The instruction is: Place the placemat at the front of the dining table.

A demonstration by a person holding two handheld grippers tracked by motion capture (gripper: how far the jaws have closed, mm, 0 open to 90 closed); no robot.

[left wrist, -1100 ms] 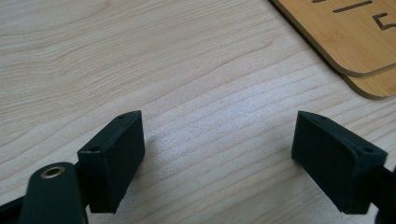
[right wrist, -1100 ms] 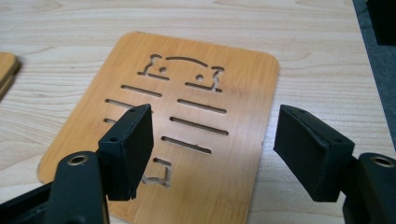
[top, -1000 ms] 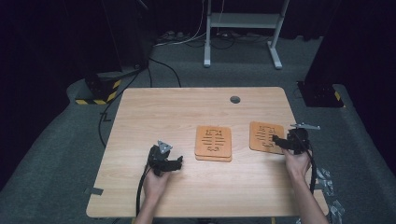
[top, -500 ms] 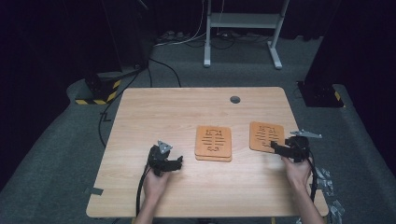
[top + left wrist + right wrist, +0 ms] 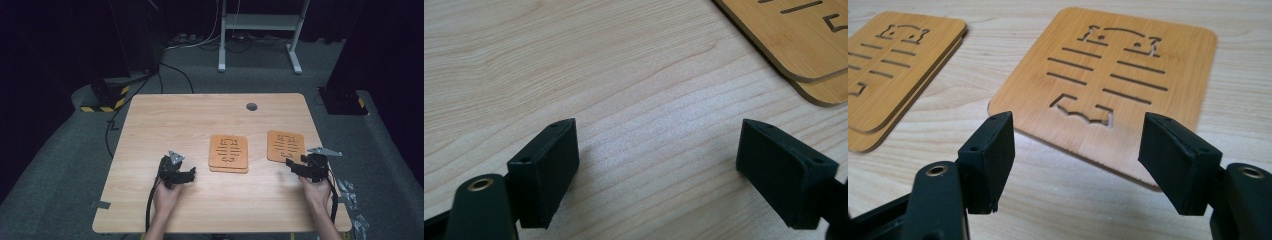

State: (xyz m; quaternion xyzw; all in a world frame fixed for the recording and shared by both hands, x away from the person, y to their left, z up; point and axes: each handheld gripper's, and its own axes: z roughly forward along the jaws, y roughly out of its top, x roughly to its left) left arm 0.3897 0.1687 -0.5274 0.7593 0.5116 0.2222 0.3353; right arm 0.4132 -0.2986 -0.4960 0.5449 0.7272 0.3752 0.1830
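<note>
1. Right gripper (image 5: 295, 167) low over the table (image 5: 200, 120) near its right edge, jaws spread wide, nothing between them, pads touching nothing.
2. Single wooden coaster (image 5: 286, 146) flat on the table just ahead of that gripper; in the right gripper view, its near edge (image 5: 1108, 85) between and slightly beyond the two black jaws, apart from both pads.
3. Cut-out pattern of slots and a small figure through the coaster's face, plain in the right gripper view.
4. Stack of two like coasters (image 5: 228, 153) near the table's middle, to the left of the single one and well apart from it; upper one shifted a little off the lower, so a rim of the lower one exposed along the near edge.
5. Left gripper (image 5: 189, 175) resting low at the near left of the table, jaws likewise spread, holding nothing; bare wood grain between its pads in the left gripper view.
6. Corner of the stack (image 5: 794, 40) at the upper right of that view, clear of the jaws.
7. Small round grommet (image 5: 251, 106) in the far part of the tabletop.
</note>
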